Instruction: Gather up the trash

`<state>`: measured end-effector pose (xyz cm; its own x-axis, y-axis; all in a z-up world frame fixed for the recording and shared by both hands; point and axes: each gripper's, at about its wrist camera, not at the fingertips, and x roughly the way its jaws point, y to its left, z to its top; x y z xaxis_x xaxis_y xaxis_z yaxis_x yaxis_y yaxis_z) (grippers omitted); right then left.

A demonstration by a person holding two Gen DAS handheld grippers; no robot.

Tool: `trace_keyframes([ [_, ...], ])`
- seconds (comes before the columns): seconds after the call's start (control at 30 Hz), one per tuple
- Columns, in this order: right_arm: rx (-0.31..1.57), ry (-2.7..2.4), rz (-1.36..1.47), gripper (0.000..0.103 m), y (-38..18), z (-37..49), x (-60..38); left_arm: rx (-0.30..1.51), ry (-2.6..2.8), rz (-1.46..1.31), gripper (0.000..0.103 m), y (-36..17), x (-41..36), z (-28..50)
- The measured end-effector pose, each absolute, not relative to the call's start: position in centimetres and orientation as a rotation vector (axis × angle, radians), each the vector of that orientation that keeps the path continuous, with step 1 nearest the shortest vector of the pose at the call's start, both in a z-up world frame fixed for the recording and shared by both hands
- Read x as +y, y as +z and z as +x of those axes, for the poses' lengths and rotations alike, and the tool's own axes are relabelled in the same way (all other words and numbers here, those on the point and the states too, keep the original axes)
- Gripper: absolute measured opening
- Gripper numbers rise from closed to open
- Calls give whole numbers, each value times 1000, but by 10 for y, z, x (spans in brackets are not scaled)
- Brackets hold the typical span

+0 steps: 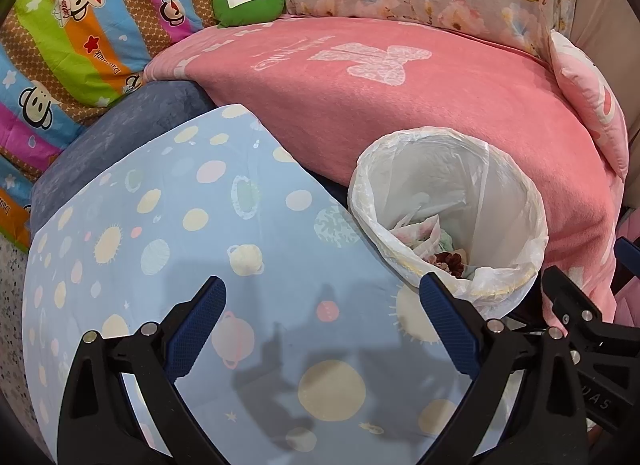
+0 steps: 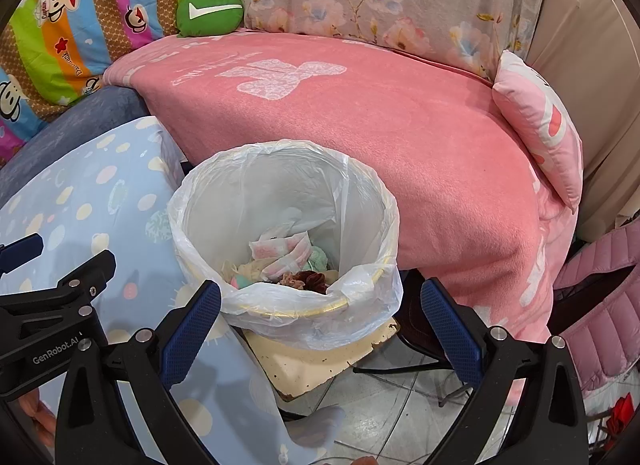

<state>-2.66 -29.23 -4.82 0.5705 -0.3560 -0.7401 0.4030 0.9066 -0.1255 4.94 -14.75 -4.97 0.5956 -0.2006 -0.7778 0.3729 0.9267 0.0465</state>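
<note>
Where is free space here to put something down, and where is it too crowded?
Free: the blue planet-print sheet, between the trash bin and the grey-blue cushion; also the pink blanket between the green pillow and the pink pillow. Crowded: around the bin's base, beside the chair legs and cables.

Trash (image 2: 280, 265) under bin's near rim hidden

Both the left gripper (image 1: 322, 315) and the right gripper (image 2: 320, 315) have black frames, silver screws and blue textured pads (image 2: 191, 331); one body reads "GenRobot.AI".
</note>
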Motion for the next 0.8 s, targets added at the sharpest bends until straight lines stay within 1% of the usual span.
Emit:
trace_keyframes([
  [0.8, 857, -449, 61, 96, -49, -28, -296, 886, -369, 229, 93, -52, -151, 52],
])
